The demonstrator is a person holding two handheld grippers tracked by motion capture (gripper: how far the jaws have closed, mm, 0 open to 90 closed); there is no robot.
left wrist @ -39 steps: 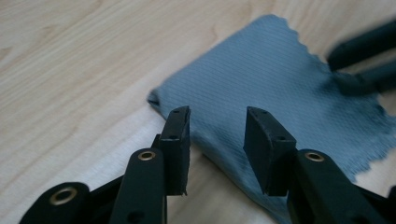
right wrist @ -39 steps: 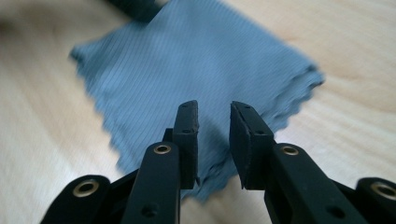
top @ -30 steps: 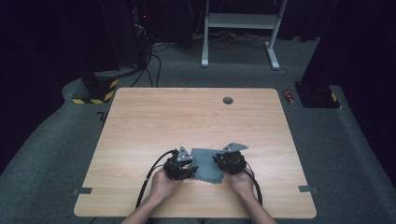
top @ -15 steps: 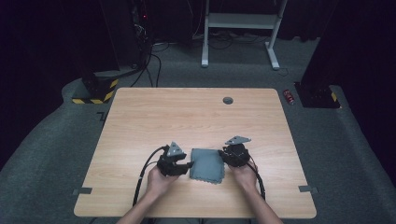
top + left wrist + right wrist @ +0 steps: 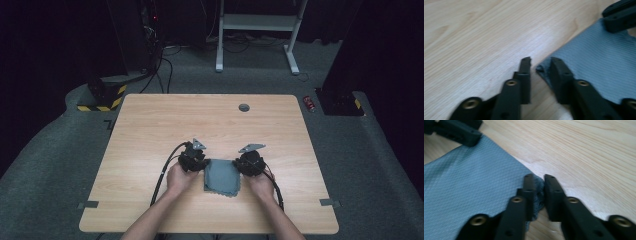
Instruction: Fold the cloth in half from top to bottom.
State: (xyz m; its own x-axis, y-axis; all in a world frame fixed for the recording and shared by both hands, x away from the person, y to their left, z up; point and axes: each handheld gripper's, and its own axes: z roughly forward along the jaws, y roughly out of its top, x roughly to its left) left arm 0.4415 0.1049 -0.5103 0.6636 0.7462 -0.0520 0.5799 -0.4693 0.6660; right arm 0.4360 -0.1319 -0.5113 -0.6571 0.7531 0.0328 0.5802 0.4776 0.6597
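A folded grey cloth (image 5: 221, 177) lies flat on the wooden table (image 5: 150, 130) near its front edge, between the two hands. My left gripper (image 5: 202, 162) is at the cloth's far left corner. In the left gripper view its jaws (image 5: 540, 60) have just been closing; the cloth's corner (image 5: 541, 69) lies between them against one pad, with a gap to the other. My right gripper (image 5: 239, 163) is at the far right corner. Its jaws (image 5: 539, 176) have just been closing too and now pinch the cloth's corner (image 5: 538, 185).
A round cable hole (image 5: 244, 107) sits near the table's far edge. Black cables trail from both grippers over the front edge. On the floor behind are a yellow-and-black striped block (image 5: 102, 97), a red can (image 5: 310, 102) and a white desk frame (image 5: 255, 22).
My left gripper drew off to the left, then came back to the cloth's far left corner. The right gripper shifted slightly outward to the far right corner. The cloth now lies uncovered.
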